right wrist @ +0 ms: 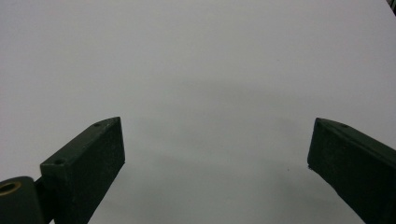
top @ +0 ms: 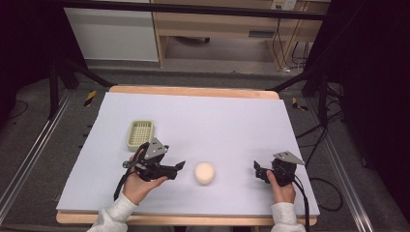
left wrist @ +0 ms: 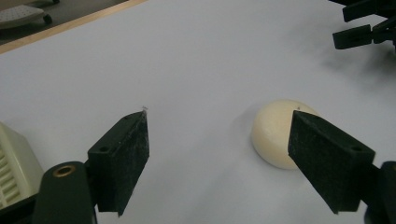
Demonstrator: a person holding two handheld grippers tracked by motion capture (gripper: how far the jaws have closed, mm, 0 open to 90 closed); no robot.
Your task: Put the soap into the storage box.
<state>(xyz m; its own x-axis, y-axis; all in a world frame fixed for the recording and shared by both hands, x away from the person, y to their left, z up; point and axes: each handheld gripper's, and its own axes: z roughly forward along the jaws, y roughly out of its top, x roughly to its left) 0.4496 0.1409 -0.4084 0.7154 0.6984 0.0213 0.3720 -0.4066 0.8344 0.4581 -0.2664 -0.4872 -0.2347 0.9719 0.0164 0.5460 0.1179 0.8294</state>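
Note:
A cream, dome-shaped round lump [top: 204,173] lies on the white sheet [top: 217,121] near the front middle. My left gripper [top: 178,169] is just left of it, pointing at it, jaws open and holding nothing. In the left gripper view the lump [left wrist: 275,133] sits just ahead of the open gripper [left wrist: 219,121], partly behind the right-hand jaw. My right gripper [top: 257,170] rests to the lump's right, a hand's width away, pointing left. Its own view has the gripper [right wrist: 215,126] wide open over bare sheet.
A small cream slatted basket [top: 140,134] stands behind the left gripper, and its corner [left wrist: 11,163] appears at the lower left of the left gripper view. The right gripper's jaws [left wrist: 362,28] appear far off. The table's wooden edge [top: 193,91] runs along the back.

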